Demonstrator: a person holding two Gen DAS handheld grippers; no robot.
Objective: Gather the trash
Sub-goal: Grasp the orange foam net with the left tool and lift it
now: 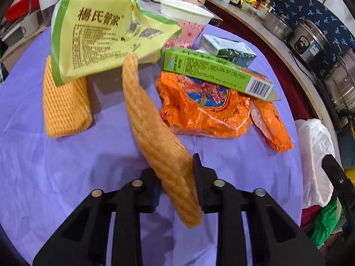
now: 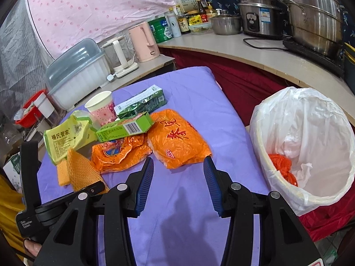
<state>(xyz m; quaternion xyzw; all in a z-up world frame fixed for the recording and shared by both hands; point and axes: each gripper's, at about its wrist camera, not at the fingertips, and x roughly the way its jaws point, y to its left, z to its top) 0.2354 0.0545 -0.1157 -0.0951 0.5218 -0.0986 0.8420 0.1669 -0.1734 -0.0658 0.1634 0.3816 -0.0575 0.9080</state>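
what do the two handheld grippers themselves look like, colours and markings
Both are black plastic with angular, cut-out finger arms and round silver pivot pins. The right gripper has ribbed blue pads on its fingers. The left gripper shows dark fingers; its body, seen from the right wrist view, carries small white lettering. No cables are clearly visible.

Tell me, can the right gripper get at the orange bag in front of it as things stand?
Probably yes. The right gripper is open and empty, the orange bag lies just beyond its fingertips, and only bare purple cloth is between.
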